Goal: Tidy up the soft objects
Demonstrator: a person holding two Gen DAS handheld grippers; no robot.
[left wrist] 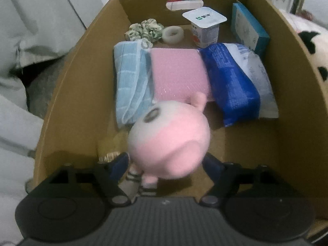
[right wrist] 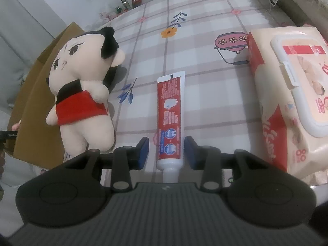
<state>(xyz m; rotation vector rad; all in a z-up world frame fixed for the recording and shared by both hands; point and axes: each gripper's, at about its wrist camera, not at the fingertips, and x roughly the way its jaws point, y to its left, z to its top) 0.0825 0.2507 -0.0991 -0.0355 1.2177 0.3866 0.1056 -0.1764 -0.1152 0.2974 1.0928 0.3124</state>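
Left view: I'm over the cardboard box [left wrist: 291, 94]. Inside, back to front: green scrunchie [left wrist: 146, 29], white tape roll [left wrist: 173, 34], yogurt cup [left wrist: 204, 27], and a blue carton [left wrist: 249, 28] standing against the right wall. Middle row, packed side by side: folded blue towel [left wrist: 131, 82], pink sponge [left wrist: 179, 74], blue-white pouch [left wrist: 239, 82]. A yellowish item [left wrist: 114, 145] lies on the box floor by my left finger, too blurred to identify.

Left gripper [left wrist: 166, 165]: jaws spread, the pink plush [left wrist: 169, 138] sits between them, blurred. Pads look clear of the plush body on both sides; I can't tell if anything touches at its legs. The plush hangs over the front of the box, overlapping the towel and sponge in view. The gripper points down into the box from its near edge.

Right view: checked tablecloth surface [right wrist: 205, 61]. A black-haired doll in red [right wrist: 82, 90] leans on the box's outer wall at left. Wet wipes pack [right wrist: 287, 102] at right, near the gripper but not in the way. Small jars [right wrist: 131, 0] at the far edge.

Right gripper [right wrist: 166, 150]: jaws spread, straddling the cap end of the red toothpaste tube [right wrist: 169, 119], gaps both sides, no contact. The tube lies flat, pointing away from me. The gripper is low, angled along the surface.
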